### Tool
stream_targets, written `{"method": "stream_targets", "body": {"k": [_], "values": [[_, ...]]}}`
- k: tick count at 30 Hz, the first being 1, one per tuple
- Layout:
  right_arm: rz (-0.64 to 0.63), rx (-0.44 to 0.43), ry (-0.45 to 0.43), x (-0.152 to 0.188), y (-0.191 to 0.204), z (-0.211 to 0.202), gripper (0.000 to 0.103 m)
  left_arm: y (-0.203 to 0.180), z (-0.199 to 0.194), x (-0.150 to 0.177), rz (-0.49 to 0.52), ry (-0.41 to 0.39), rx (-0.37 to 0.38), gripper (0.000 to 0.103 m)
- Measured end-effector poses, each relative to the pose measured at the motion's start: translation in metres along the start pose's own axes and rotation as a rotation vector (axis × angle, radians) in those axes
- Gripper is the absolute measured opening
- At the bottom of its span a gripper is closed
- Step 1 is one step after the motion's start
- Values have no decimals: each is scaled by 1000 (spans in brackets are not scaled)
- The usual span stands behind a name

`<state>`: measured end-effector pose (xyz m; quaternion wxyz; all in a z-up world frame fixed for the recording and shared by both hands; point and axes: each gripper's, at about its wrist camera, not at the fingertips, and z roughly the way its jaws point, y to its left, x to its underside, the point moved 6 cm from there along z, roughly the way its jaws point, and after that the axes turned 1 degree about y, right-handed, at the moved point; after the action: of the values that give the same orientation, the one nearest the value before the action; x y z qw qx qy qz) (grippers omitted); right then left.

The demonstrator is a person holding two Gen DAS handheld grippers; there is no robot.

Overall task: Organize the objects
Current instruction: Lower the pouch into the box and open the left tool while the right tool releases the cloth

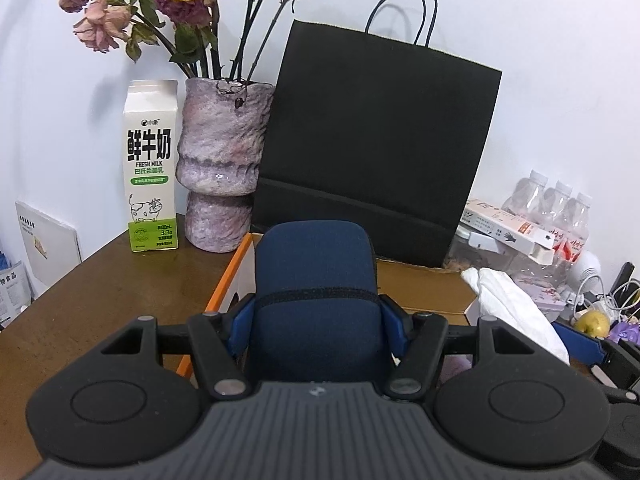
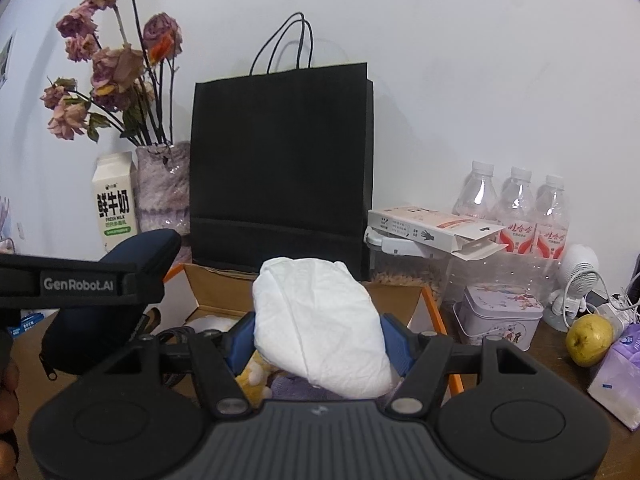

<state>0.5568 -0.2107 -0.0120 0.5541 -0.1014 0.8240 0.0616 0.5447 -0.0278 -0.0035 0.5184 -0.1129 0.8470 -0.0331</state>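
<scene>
The left gripper (image 1: pixel 316 320) is pinching a navy zippered pouch (image 1: pixel 316 300) between its blue pads (image 1: pixel 394 330), the pouch standing up between the fingers and hiding most of what is behind it. It is pointing slightly downward toward the open cardboard box (image 1: pixel 236 276) with orange edges, which is sitting on the brown table (image 1: pixel 100 300). In the right wrist view the same gripper is reaching in from the left edge, roughly level, with the pouch sticking out past its black body over the box's left flap, and part of a person's hand (image 2: pixel 8 392) is showing at the lower left, gripping what may be the handle, though the edge blur is making that hard to confirm.

The right gripper (image 2: pixel 318 344) is clamping a crumpled white paper bundle (image 2: pixel 320 320) between its pads, tilted a little downward over the box interior, where yellow and purple soft items are lying below the fingers.

Behind the box, a black paper bag (image 2: pixel 280 160) is standing upright against the wall. To its left are a mottled purple vase of dried roses (image 1: pixel 224 160) and a fresh milk carton (image 1: pixel 150 168), just beside each other. To the right are three water bottles (image 2: pixel 516 208), a white glove box (image 2: pixel 432 228) on a clear container, a floral tin (image 2: pixel 500 320) and a yellow-green pear (image 2: pixel 588 340).
</scene>
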Motion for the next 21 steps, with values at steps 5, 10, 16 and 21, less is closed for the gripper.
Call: {"method": "stream_targets", "body": {"k": [5,10,16,21], "values": [[-1,5,17,-1,-3,13,65,-1,12,-3,11,4,-8,65],[-6,7,32,-1,-4,24,65,-2,23,-5,24,10,-13,65],[-9,15,50,0,-7,36,65,-6,33,-5,44,15,-14,65],[1,8,67,3,-9,43,69,-8,38,-4,54,25,-13,67]]}}
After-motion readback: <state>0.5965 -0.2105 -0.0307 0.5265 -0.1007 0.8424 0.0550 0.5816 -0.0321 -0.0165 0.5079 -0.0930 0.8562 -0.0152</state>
